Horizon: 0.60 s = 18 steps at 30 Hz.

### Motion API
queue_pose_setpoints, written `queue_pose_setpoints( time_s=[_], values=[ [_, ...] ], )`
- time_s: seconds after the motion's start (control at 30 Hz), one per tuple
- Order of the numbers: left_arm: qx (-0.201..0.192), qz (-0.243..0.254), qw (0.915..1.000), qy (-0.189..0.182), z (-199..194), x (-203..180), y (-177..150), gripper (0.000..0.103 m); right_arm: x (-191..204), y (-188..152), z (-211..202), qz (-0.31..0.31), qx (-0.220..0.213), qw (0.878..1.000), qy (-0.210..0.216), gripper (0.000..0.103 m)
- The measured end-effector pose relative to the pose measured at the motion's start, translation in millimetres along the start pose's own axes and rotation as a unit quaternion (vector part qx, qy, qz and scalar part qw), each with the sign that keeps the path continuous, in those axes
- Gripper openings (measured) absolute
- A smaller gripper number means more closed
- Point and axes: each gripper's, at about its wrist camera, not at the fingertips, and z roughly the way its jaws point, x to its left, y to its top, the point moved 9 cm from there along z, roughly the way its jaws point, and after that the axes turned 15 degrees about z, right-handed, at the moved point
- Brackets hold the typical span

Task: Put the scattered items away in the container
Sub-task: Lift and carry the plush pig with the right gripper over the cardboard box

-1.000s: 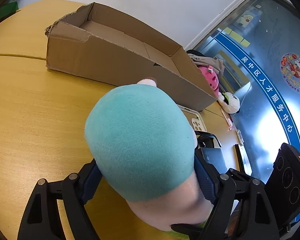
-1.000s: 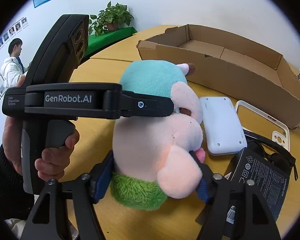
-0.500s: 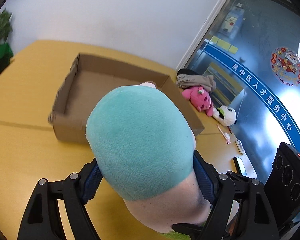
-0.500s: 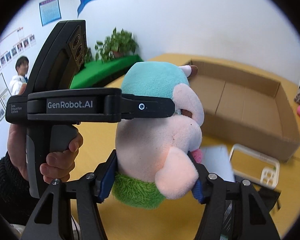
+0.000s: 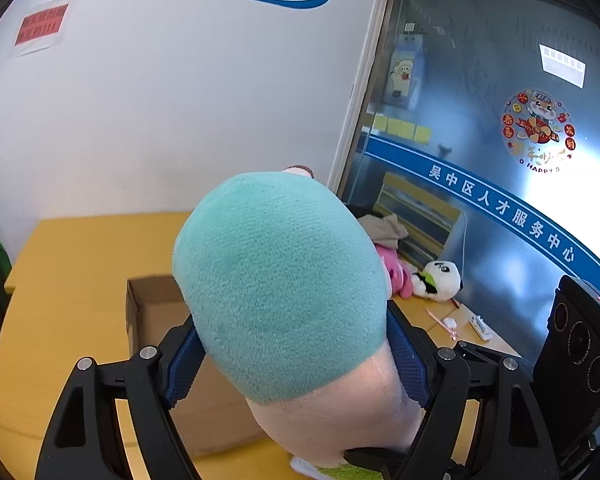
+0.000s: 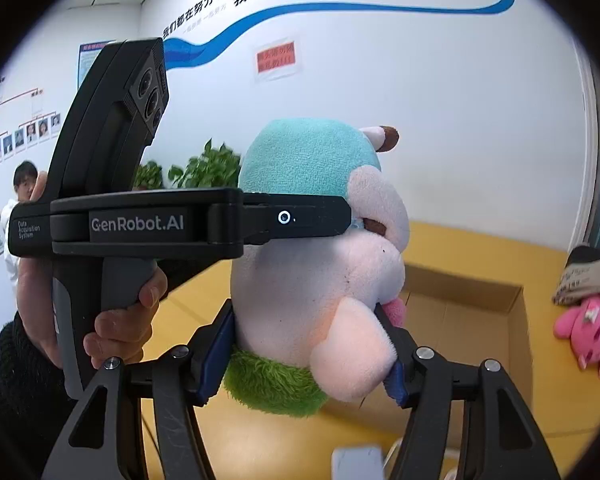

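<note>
- Left wrist view: the left claw (image 5: 292,364) is clamped on a plush toy (image 5: 280,280), its blue pads (image 5: 180,364) pressed into the sides below the teal head. The toy is held up off the yellow surface (image 5: 60,300), in front of the open cardboard box (image 5: 156,320), which lies on the surface behind and below it. Farther back, by the glass wall, lie a pink plush (image 5: 396,274) and a panda plush (image 5: 440,280).
- Right wrist view: the right claw (image 6: 308,354) grips the same plush toy (image 6: 320,272) lower down, its fingers closed on the pale body just above the green ruff. The left claw (image 6: 332,220) crosses in from the left, held in a hand (image 6: 120,320), and pinches the toy at head height. The cardboard box (image 6: 480,328) sits behind and to the right of the toy on the surface (image 6: 480,252); the pink plush (image 6: 588,332) lies beyond its right wall.
</note>
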Motion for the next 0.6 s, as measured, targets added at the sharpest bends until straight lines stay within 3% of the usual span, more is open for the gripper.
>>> queue_pose_setpoints(
  time_s=[0.23,0.6],
  values=[
    [0.009,0.006,0.9999,0.002,33.9,43.9,49.1,0.085,-12.1,54.3,32.6,0.021,-0.004,1.0,0.0,0.062],
    [0.032,-0.012,0.9994,0.011,84.5,112.6,66.7,0.085,-27.8,98.1,106.8,0.058,0.015,0.998,0.016,0.061]
  ],
)
